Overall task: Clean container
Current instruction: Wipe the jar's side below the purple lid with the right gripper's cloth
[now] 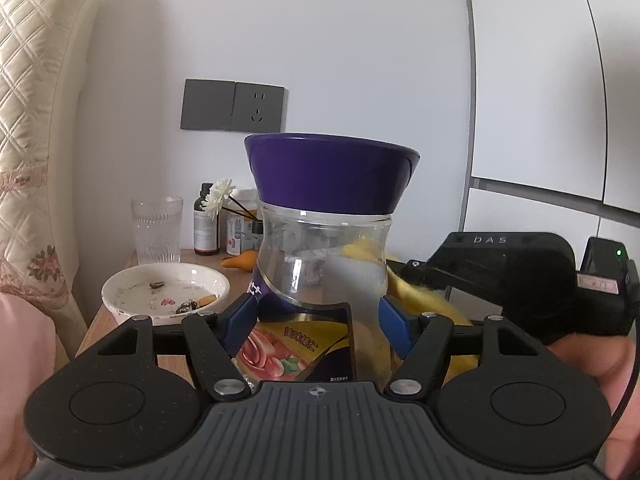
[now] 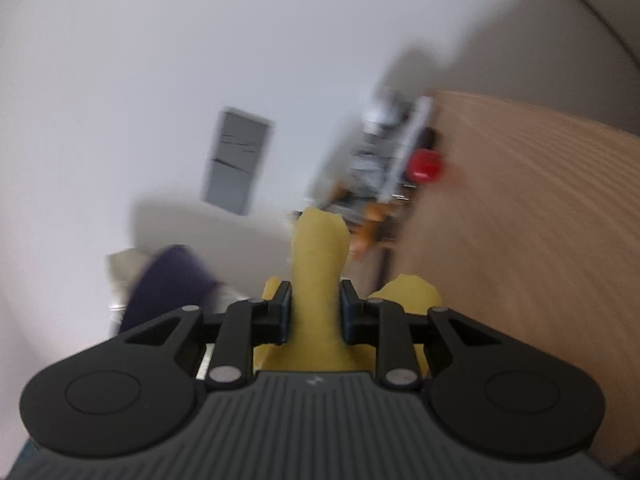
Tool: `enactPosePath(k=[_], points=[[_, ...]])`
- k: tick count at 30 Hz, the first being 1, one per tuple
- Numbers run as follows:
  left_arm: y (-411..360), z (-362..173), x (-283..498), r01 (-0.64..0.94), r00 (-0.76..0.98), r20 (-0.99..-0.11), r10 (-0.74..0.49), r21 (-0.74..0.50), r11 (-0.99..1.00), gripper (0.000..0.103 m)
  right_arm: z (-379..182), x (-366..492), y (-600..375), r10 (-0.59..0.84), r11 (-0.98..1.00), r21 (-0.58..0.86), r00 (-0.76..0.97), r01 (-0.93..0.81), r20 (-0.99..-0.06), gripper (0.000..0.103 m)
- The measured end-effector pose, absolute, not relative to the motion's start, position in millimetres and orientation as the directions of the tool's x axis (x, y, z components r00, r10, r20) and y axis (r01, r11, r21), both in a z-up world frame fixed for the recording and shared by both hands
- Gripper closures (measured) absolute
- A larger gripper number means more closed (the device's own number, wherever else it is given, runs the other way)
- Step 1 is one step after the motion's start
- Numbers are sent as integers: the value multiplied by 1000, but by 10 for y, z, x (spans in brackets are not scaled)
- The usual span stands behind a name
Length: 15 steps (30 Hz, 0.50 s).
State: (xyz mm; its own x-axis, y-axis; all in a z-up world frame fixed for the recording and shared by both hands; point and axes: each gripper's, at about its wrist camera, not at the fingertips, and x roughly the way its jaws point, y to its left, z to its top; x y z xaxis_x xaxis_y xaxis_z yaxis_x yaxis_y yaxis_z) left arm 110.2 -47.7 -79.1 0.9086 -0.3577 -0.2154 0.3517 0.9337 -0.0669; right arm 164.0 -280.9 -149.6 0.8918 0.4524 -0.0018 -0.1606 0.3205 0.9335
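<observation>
A light wooden bedside table (image 1: 120, 316) carries a white ceramic ashtray dish (image 1: 165, 292); behind the dish stand a ribbed clear drinking glass (image 1: 157, 230) and a brown medicine bottle (image 1: 206, 222).

Jar (image 1: 320, 264) in front, ashtray (image 1: 166, 292) left of it, glass (image 1: 157, 230) behind ashtray, bottles (image 1: 206, 224) right of glass

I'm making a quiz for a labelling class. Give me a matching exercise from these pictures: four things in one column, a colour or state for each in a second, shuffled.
Things:
1. jar
2. cloth
3. dish
4. drinking glass

States:
A. holds ash and a cigarette butt
B. yellow, pinched by the right gripper
C. empty, standing by the bottles
D. purple lid on, clamped by the left gripper

Pairs: 1-D, 2-B, 3-A, 4-C
</observation>
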Motion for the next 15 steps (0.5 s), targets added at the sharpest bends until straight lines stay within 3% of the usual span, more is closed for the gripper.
enactPosePath(k=[6,11,15], points=[[-475,-798,1107,349,911,-213,-354,-59,935,31,-1402,1598,-2805,482,273,917,866,-291,132,77],[-502,-798,1110,348,914,-211,-347,-33,937,29,-1519,1668,-2844,466,304,939,885,-160,-1,76],[-518,-722,1067,357,919,-175,-353,-8,934,11,-1387,1614,-2857,455,383,906,891,-183,-12,77]])
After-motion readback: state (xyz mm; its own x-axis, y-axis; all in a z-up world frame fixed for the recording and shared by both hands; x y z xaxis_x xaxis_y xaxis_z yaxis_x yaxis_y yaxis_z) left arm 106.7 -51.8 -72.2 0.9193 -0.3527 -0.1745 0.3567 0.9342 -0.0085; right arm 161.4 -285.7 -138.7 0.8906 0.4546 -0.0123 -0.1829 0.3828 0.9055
